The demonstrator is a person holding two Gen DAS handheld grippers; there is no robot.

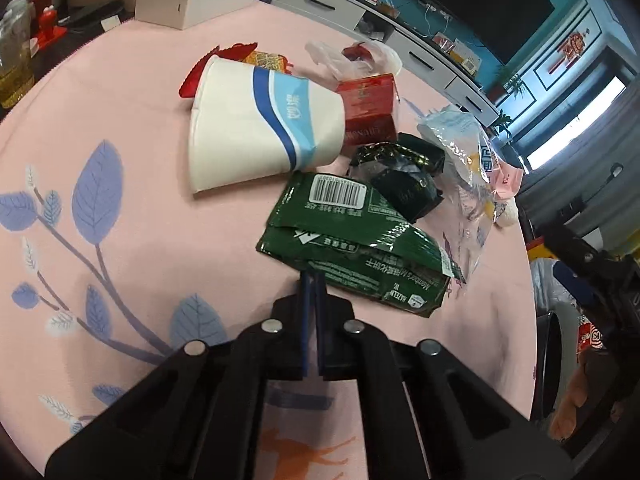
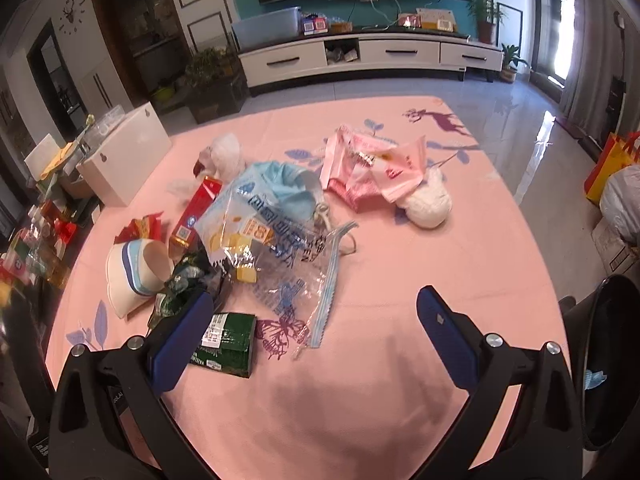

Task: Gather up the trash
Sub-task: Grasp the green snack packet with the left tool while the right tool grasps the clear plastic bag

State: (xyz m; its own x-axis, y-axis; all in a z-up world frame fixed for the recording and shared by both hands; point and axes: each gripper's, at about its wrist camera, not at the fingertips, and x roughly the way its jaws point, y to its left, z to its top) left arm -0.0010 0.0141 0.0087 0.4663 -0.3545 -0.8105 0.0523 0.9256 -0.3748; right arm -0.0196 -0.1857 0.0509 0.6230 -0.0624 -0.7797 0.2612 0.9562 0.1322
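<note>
Left gripper [image 1: 311, 280] pinched shut on green snack wrapper [image 1: 352, 256]; right gripper [image 2: 316, 312] spread wide, empty. Paper cup [image 1: 260, 120], clear plastic bag [image 2: 276, 240], pink wrapper [image 2: 372, 168] uncollected: task barely begun.

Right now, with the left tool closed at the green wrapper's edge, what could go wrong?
1. The left tool pinches only the near edge of the green wrapper; the thin foil could slip out or tear when lifted.
2. The dark foil wrapper lies on the green wrapper's far end and may be dragged along or fall off.
3. The paper cup lies on its side close by and could roll if the pile shifts.
</note>
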